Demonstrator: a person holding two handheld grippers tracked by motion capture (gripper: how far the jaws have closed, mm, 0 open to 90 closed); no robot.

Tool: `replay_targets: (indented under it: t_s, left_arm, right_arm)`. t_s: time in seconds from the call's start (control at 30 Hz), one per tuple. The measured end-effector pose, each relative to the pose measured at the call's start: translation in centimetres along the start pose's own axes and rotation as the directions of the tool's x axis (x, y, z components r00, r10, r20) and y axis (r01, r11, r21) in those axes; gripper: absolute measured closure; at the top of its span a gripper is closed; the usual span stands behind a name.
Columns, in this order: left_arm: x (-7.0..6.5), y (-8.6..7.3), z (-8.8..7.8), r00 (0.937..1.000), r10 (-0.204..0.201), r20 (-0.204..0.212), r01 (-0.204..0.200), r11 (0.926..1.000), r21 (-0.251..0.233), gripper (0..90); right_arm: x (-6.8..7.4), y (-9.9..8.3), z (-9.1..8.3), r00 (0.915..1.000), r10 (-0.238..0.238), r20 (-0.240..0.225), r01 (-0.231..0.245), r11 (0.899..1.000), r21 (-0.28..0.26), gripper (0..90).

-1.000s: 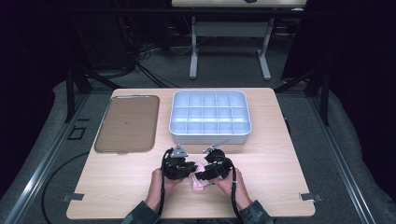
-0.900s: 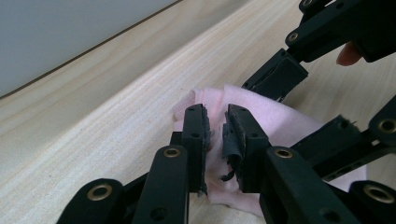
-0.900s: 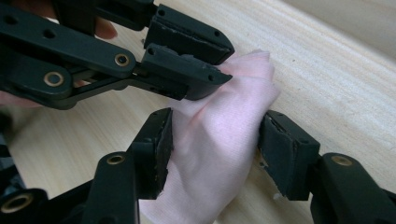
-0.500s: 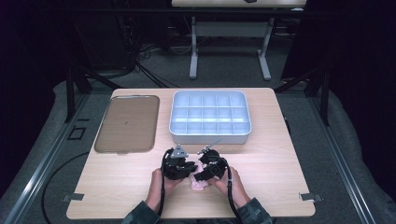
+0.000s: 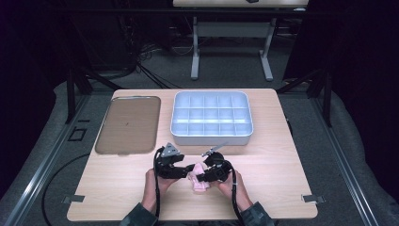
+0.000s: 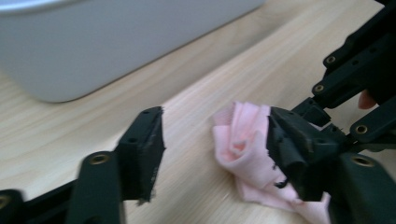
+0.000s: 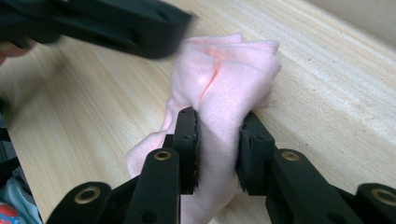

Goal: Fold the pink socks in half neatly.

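a: where's the small pale pink knitted cloth bundle (image 7: pixel 224 88) right now?

b: low on the light wooden table (image 5: pixel 282 155), near the person's edge, between the two black hand-held claws and well short of the white compartmented plastic tray (image 5: pixel 211 117).

a: and who has it?

b: the right gripper (image 7: pixel 218 140) is clenched on it; its pads squeeze the bunched middle of the cloth, with folds bulging out beyond the jaws. the left gripper (image 6: pixel 212 144) has just been opening. its jaws stand apart, one pad off the fabric on bare wood, the other right at the cloth's edge, so i read it as released.

a: so which step is this?

b: it looks like a hand-over or re-grip in the middle of rolling or folding the bundle. the right claw keeps the shape while the left lets go.

a: what does the next move call for?

b: probably the left finding a new bite on a loose edge, or the right carrying the bundle toward the tray. either way the right's squeeze must not slacken, or the roll could spring open.
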State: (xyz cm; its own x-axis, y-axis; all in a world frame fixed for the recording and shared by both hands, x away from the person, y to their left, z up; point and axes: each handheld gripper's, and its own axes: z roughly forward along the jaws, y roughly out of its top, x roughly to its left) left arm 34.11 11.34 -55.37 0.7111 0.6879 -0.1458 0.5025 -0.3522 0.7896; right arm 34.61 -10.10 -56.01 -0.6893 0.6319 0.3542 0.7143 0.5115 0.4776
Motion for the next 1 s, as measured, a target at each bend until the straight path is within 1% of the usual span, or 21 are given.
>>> replay_targets:
  t_s: [0.03, 0.07, 0.1, 0.17, 0.2, 0.23, 0.27, 0.3, 0.37, 0.4, 0.43, 0.5, 0.53, 0.6, 0.63, 0.67, 0.77, 0.83, 0.87, 0.93, 1.0]
  left_arm:
    - [0.3, -0.1, -0.5, 1.0, -0.003, -0.009, 0.003, 1.0, -0.005, 29.6]
    - [0.5, -0.3, -0.9, 0.9997, -0.011, -0.02, 0.011, 0.9999, -0.011, 29.6]
    - [0.8, -0.6, -1.3, 0.9993, -0.019, -0.032, 0.019, 0.9997, -0.016, 27.4]
    - [1.3, -1.1, -2.0, 0.9981, -0.03, -0.054, 0.03, 0.9995, -0.006, 22.9]
    - [1.6, -1.5, -2.2, 0.9973, -0.034, -0.065, 0.034, 0.9994, 0.0, 21.4]
    - [1.8, -1.8, -2.4, 0.9965, -0.036, -0.076, 0.037, 0.9992, 0.014, 19.8]
    - [2.0, -2.2, -2.6, 0.9956, -0.037, -0.086, 0.04, 0.9989, 0.024, 18.4]
    - [2.1, -2.6, -2.7, 0.9947, -0.043, -0.094, 0.045, 0.9986, 0.029, 16.4]
    - [2.3, -3.3, -2.8, 0.9924, -0.044, -0.115, 0.049, 0.9977, 0.046, 15.8]
    - [2.4, -3.7, -2.8, 0.9923, -0.046, -0.115, 0.052, 0.9976, 0.047, 15.6]
    - [2.4, -4.0, -2.8, 0.9919, -0.045, -0.119, 0.051, 0.9974, 0.05, 15.6]
    - [2.4, -4.5, -2.9, 0.9906, -0.037, -0.131, 0.045, 0.9974, 0.057, 15.4]
    - [2.4, -4.7, -2.8, 0.9906, -0.042, -0.13, 0.05, 0.9969, 0.061, 15.4]
    - [2.1, -4.9, -2.7, 0.9889, -0.03, -0.146, 0.04, 0.9968, 0.069, 15.3]
    - [2.1, -4.9, -2.8, 0.9892, -0.022, -0.145, 0.033, 0.9969, 0.071, 15.2]
    - [2.0, -4.9, -2.8, 0.989, -0.014, -0.147, 0.025, 0.9971, 0.072, 15.1]
    - [1.9, -5.1, -2.6, 0.9879, 0.002, -0.155, 0.01, 0.9967, 0.081, 14.9]
    - [1.9, -5.2, -2.5, 0.9877, 0.003, -0.156, 0.01, 0.9964, 0.084, 14.5]
    - [1.9, -5.3, -2.4, 0.9876, 0.006, -0.157, 0.008, 0.996, 0.089, 14.5]
    - [2.0, -5.5, -2.3, 0.9881, 0.003, -0.154, 0.012, 0.9958, 0.09, 14.1]
    - [2.0, -5.7, -2.3, 0.9877, 0.002, -0.156, 0.011, 0.9961, 0.087, 14.0]
  right_arm:
    - [-0.1, -0.1, -0.1, 0.9999, -0.009, 0.006, 0.009, 1.0, -0.006, 72.5]
    - [-0.1, -0.1, -0.1, 0.9999, -0.009, 0.006, 0.009, 1.0, -0.006, 72.5]
    - [-0.2, -0.2, -0.1, 0.9999, -0.008, 0.008, 0.008, 1.0, -0.008, 72.6]
    - [-0.3, -0.3, -0.3, 0.9998, -0.015, 0.01, 0.015, 1.0, -0.011, 72.8]
    - [-0.3, -0.4, -0.4, 0.9999, -0.013, 0.011, 0.013, 1.0, -0.004, 72.8]
    - [-0.3, -0.4, -0.4, 0.9997, -0.023, 0.01, 0.023, 1.0, -0.014, 72.8]
    - [-0.3, -0.5, -0.4, 0.9997, -0.022, 0.011, 0.022, 0.999, -0.024, 72.9]
    - [-0.3, -0.8, -0.5, 0.9994, -0.03, 0.014, 0.031, 0.999, -0.045, 72.9]
    - [-0.4, -0.9, -0.5, 0.9991, -0.039, 0.017, 0.04, 0.998, -0.052, 72.9]
    - [-0.4, -1.0, -0.7, 0.9989, -0.044, 0.017, 0.045, 0.998, -0.051, 72.9]
    - [-0.4, -1.1, -0.9, 0.9989, -0.046, 0.005, 0.046, 0.997, -0.054, 73.0]
    - [-0.3, -1.3, -1.0, 0.999, -0.045, 0.006, 0.045, 0.996, -0.081, 73.0]
    - [-0.2, -1.3, -1.1, 0.9989, -0.046, 0.008, 0.046, 0.994, -0.096, 73.0]
    - [-0.2, -1.5, -1.3, 0.9988, -0.048, 0.008, 0.048, 0.993, -0.106, 73.0]
    - [0.0, -1.6, -1.4, 0.999, -0.044, 0.006, 0.044, 0.989, -0.144, 73.0]
    - [0.1, -1.6, -1.5, 0.9986, -0.041, 0.033, 0.045, 0.987, -0.153, 72.9]
    - [0.3, -1.8, -2.0, 0.998, -0.047, 0.042, 0.054, 0.981, -0.187, 72.9]
    - [0.4, -1.9, -2.4, 0.9976, -0.053, 0.045, 0.061, 0.976, -0.208, 72.9]
    - [0.4, -2.0, -2.6, 0.9973, -0.056, 0.047, 0.065, 0.975, -0.211, 72.8]
    - [0.5, -2.0, -2.8, 0.9971, -0.057, 0.05, 0.068, 0.97, -0.234, 72.8]
    - [0.6, -2.1, -3.1, 0.997, -0.058, 0.051, 0.069, 0.967, -0.244, 72.8]
